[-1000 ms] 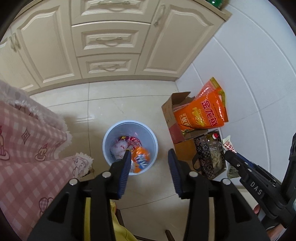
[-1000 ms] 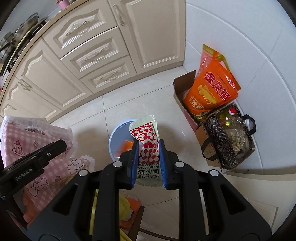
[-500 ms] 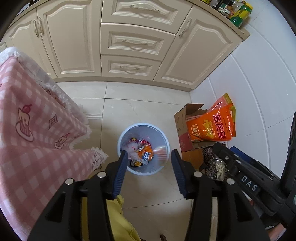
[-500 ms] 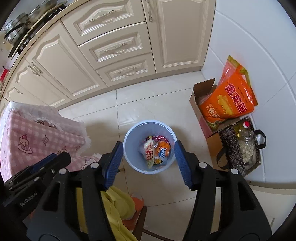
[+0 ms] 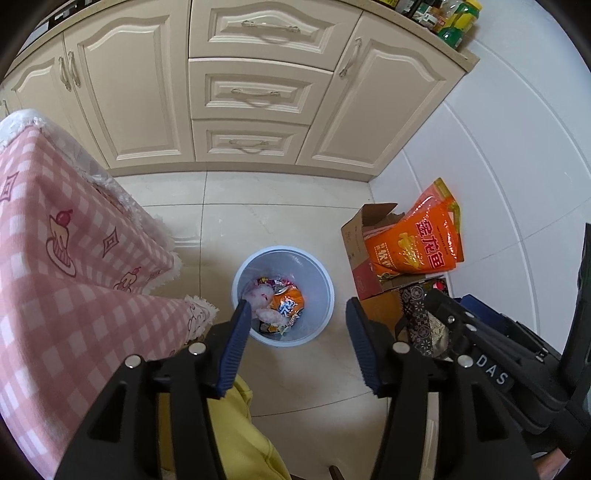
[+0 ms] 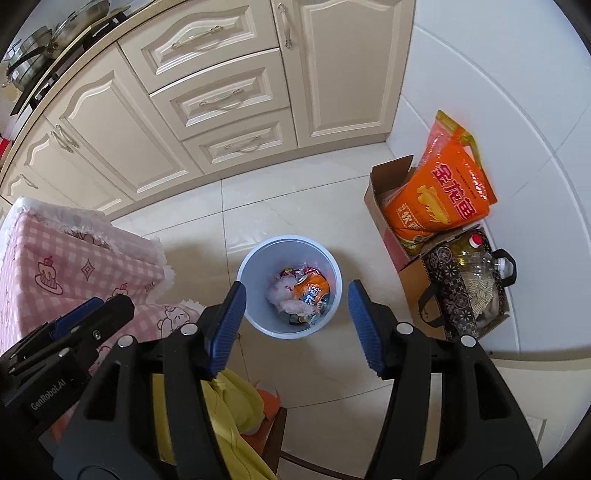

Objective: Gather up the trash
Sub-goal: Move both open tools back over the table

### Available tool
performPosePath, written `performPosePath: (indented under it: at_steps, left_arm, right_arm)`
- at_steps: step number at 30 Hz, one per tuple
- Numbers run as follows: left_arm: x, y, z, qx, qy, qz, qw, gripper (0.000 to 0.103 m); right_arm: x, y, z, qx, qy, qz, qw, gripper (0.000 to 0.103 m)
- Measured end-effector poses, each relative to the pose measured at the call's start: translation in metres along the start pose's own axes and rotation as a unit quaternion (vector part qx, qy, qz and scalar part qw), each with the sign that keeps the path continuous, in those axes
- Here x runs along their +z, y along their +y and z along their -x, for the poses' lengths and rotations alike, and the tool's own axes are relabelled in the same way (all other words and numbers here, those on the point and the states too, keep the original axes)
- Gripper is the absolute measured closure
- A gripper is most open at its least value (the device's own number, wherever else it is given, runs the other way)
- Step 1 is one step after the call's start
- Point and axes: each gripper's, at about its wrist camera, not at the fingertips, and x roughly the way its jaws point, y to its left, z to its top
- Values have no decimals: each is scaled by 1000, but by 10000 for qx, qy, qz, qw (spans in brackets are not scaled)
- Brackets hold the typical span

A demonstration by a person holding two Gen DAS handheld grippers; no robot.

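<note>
both tongs, left tongs (image 5: pixel 295 321) and right tongs (image 6: pixel 297 302), hang wide and hold nothing above the blue bin (image 6: pixel 258 264). trash wrappers (image 6: pixel 304 291) lie inside the bin; a cardboard box (image 6: pixel 384 192) stands near the bin.

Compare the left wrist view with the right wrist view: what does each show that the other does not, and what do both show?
Only the left wrist view shows the jars and bottles on the countertop at the top right. Only the right wrist view shows the metal pots on the counter at the top left, and the clear bottles in the patterned bag. Both show the blue trash bin with wrappers inside, the orange bag in the cardboard box, the pink checked cloth, the cream cabinets, and an open, empty left claw and right claw.
</note>
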Motion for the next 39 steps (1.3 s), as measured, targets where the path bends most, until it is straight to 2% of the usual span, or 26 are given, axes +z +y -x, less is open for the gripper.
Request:
performPosePath:
  at_steps: [9, 18, 20, 29, 39]
  left_arm:
    - [-17, 0, 30, -108, -149, -128, 9997, 49]
    - [-37, 28, 84, -178, -535, -24, 9984, 45]
    - [-43, 41, 100, -186, -679, 47, 9975, 42]
    - [-60, 112, 160, -43, -1189, 564, 9913, 40]
    - [-77, 208, 209, 329, -1574, 1347, 9777, 38]
  right_arm:
    - [-16, 11, 28, 5, -186, -24, 9998, 44]
    - [-29, 54, 68, 173, -554, 218, 9981, 36]
    - [-31, 67, 75, 219, -622, 310, 9973, 34]
    - [-47, 151, 100, 517, -790, 1035, 9901, 31]
    - [-61, 255, 111, 803, -830, 1990, 9732, 27]
